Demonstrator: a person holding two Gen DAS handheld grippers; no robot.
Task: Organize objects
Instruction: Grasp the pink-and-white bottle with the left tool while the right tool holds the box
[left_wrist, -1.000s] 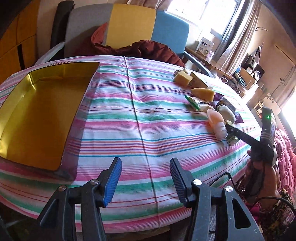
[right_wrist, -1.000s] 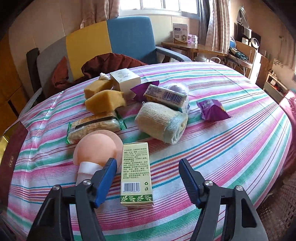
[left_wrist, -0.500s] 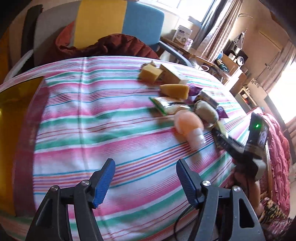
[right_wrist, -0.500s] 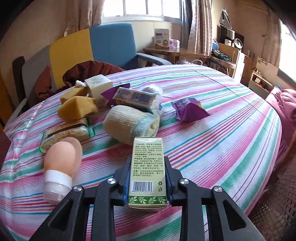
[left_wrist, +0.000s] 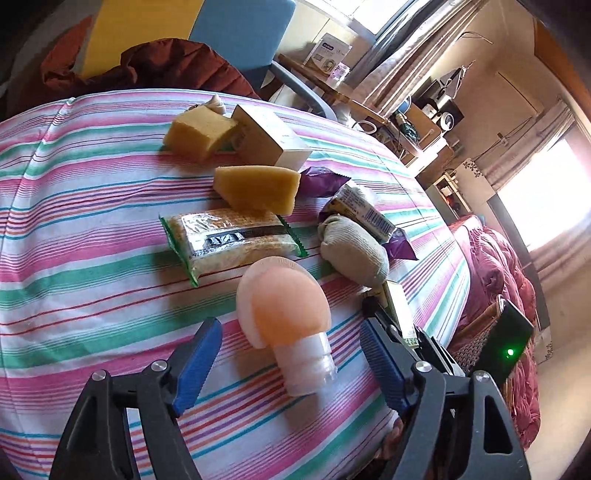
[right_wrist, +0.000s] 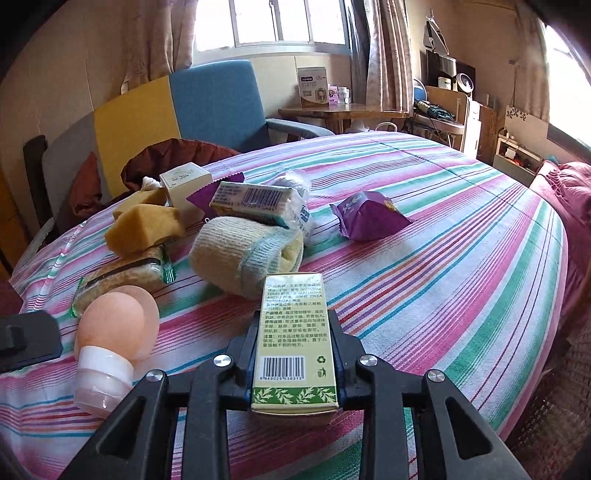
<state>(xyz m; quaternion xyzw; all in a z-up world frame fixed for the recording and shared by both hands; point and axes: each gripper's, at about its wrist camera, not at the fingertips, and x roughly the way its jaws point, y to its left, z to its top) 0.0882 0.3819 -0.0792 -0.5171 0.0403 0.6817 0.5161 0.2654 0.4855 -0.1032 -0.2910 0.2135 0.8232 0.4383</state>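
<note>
Clamping a slim green-and-cream box (right_wrist: 294, 343) by its long sides, the right gripper (right_wrist: 294, 363) holds it with the barcode end nearest the camera, at the near edge of the counter (right_wrist: 424, 236). The left gripper (left_wrist: 290, 360) has its jaws opening, and the blue pads stand either side of a peach bottle (left_wrist: 286, 319) with a clear cap, not touching it. That bottle lies on its side close to the near edge, cap toward the gripper.

Further in, a green-edged packet of crackers (left_wrist: 229, 236) lies flat, with a yellow sponge (left_wrist: 258, 188) resting on its far end. A rolled sock (right_wrist: 245, 253) lies just beyond the held box, and a small bar-coded pack (right_wrist: 255, 201) leans on top of it. A second sponge (left_wrist: 199, 134) and a cream carton (left_wrist: 269, 136) sit touching each other near the far edge, with a purple wrapper (left_wrist: 321, 179) poking out beside them. Another purple packet (right_wrist: 367, 218) lies by itself toward the middle. All the boxes and packets appear closed, so what is inside cannot be told.

The counter is round and covered with a cloth striped in pink, green and white. Behind it stands a chair (right_wrist: 192, 107) in grey, yellow and blue panels, with a dark red garment (left_wrist: 170, 64) draped over it. A window (right_wrist: 269, 24) with curtains, a wooden side table and cluttered shelves fill the far wall, and a dark red quilt (left_wrist: 498, 280) lies off the right edge.
</note>
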